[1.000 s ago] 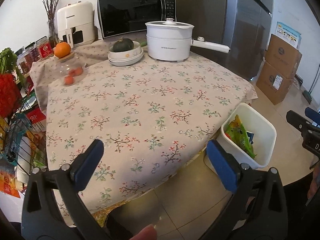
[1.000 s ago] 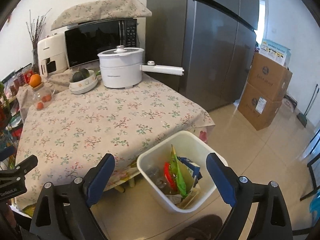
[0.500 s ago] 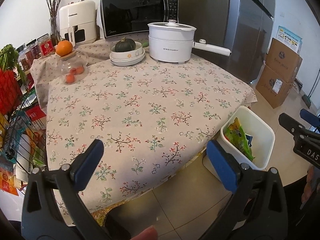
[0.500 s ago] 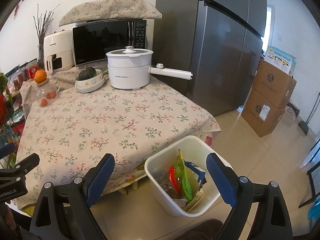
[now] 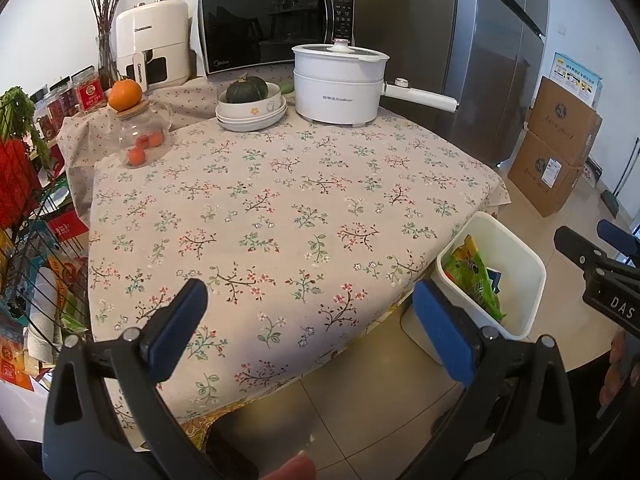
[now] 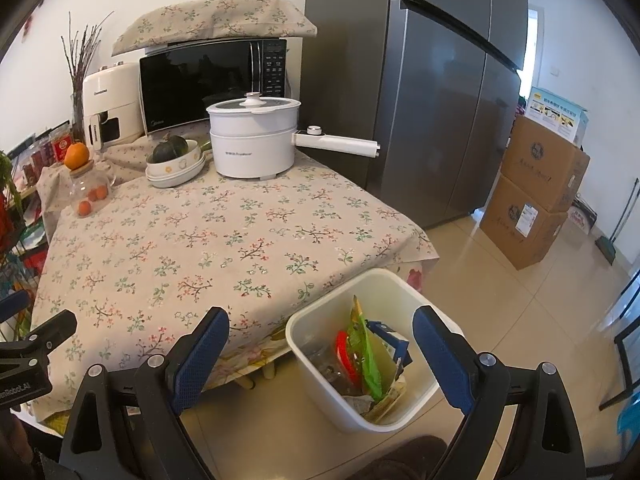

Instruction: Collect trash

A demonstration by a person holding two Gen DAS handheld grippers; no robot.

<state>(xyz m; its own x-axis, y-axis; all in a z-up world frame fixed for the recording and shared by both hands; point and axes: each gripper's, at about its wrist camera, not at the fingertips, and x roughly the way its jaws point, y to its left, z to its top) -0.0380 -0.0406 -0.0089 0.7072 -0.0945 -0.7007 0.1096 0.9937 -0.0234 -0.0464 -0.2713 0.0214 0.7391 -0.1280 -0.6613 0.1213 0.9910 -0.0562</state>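
A white trash bin stands on the floor at the table's near right corner and also shows in the left wrist view. It holds a green wrapper, a red piece and other packaging. My left gripper is open and empty above the table's front edge. My right gripper is open and empty, held above the bin. No loose trash shows on the floral tablecloth.
At the table's back stand a white electric pot, a bowl with a green squash, a glass jar topped by an orange, a microwave and an air fryer. A wire rack is at left. Fridge and cardboard boxes are at right.
Both grippers have drawn back and risen a little from the table, so the table and bin look smaller. Both stay open and empty.
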